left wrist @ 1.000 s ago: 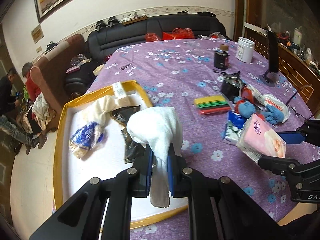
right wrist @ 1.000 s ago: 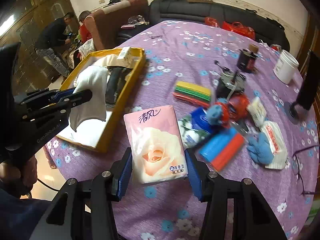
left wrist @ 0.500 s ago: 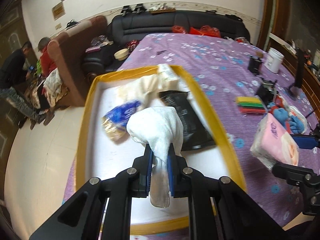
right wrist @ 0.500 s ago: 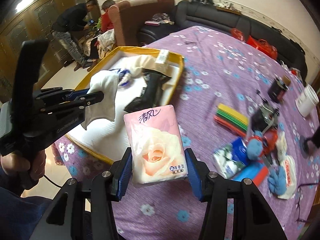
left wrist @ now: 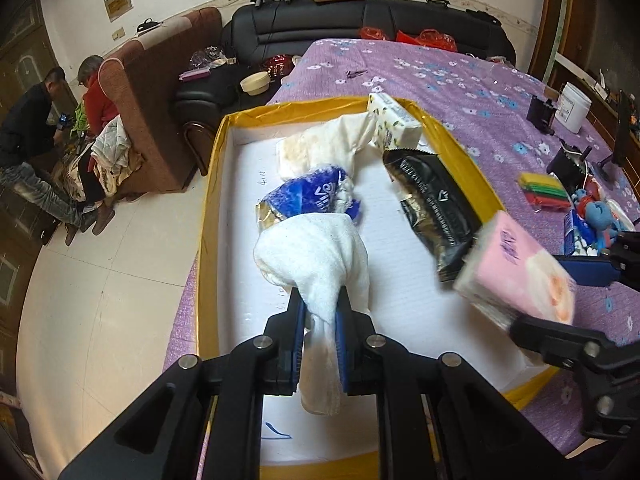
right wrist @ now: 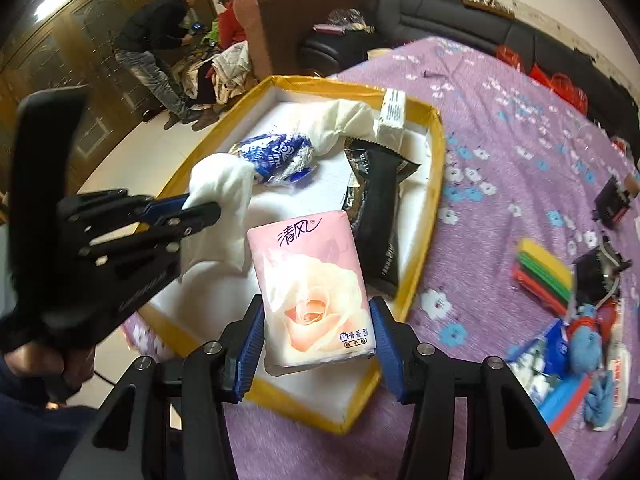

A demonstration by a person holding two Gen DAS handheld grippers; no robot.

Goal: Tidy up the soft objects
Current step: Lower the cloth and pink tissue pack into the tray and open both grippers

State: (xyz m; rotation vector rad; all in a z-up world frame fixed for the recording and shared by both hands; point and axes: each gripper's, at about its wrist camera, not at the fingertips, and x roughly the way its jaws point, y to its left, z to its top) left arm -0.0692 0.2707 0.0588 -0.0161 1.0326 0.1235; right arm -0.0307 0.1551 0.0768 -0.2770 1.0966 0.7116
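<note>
over the yellow-rimmed tray we hold both tools. our left gripper is clamped tight on a white towel, which hangs above the white floor of the tray, near a blue and white packet. our right gripper squeezes a pink tissue pack between its blue pads, above the near corner of the tray. a black pouch lies inside, along the right wall. the tray sits on a purple flowered tablecloth.

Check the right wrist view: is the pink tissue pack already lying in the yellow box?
No, the pink tissue pack is gripped between the right gripper fingers above the yellow box.
</note>
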